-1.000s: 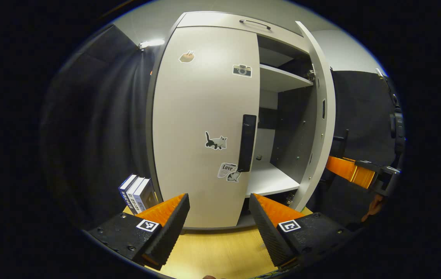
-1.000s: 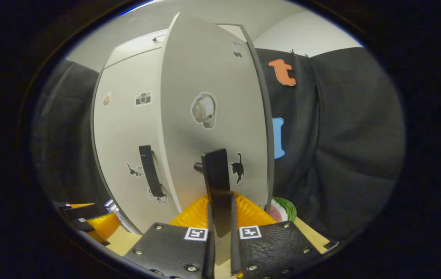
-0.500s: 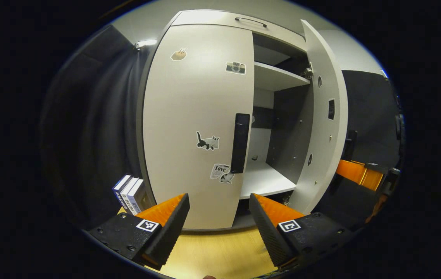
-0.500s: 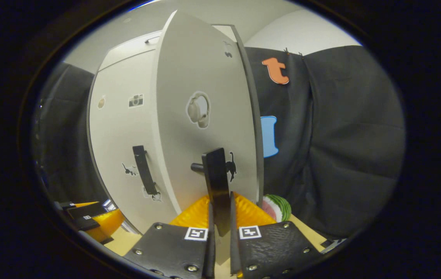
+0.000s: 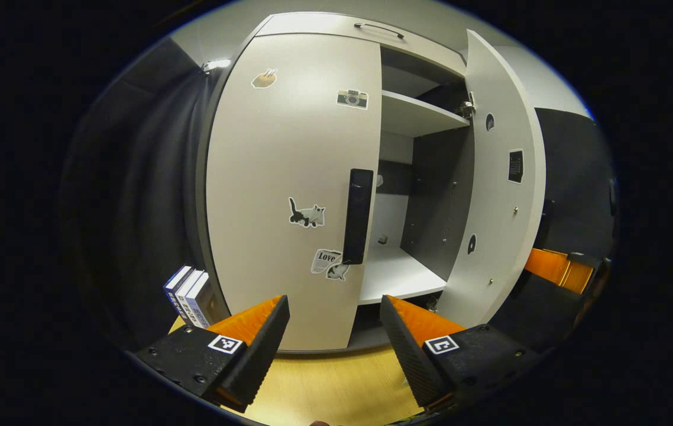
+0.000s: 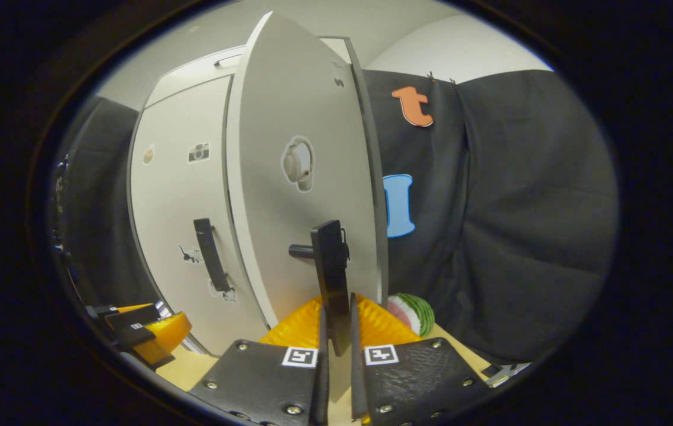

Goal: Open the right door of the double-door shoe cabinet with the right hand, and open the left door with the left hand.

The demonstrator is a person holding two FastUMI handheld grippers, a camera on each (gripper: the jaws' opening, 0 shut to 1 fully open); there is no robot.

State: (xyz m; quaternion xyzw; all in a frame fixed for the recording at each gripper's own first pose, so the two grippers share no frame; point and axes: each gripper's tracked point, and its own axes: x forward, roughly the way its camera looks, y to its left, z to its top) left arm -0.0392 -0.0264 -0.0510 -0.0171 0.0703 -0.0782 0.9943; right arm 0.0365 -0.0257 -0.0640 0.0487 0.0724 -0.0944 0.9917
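1. The shoe cabinet stands on a light wooden table, towards its back edge, with a black cloth wall behind it. Nearest in the right gripper view, the right gripper is clamped on the black handle of the right door, both orange fingers pressed against the bar's two sides.
2. In the left gripper view, the left gripper hangs over the table's front part with its fingers spread wide and nothing between them. It is short of the cabinet and touches nothing.
3. The right door stands swung out from the cabinet's right side, so its inner face shows in the left gripper view and its outer face, with a headphone sticker, in the right gripper view.
4. The left door lies flush and closed. Its black handle runs upright along its right edge, beside cat stickers, with a camera sticker higher up.
5. Behind the open door, the cabinet's right half shows a white lower shelf, an upper shelf and a dark side wall.
6. Some books stand upright at the cabinet's left, near the table's left edge.
7. A watermelon-patterned object lies on the table beyond the right door, near the cloth wall.
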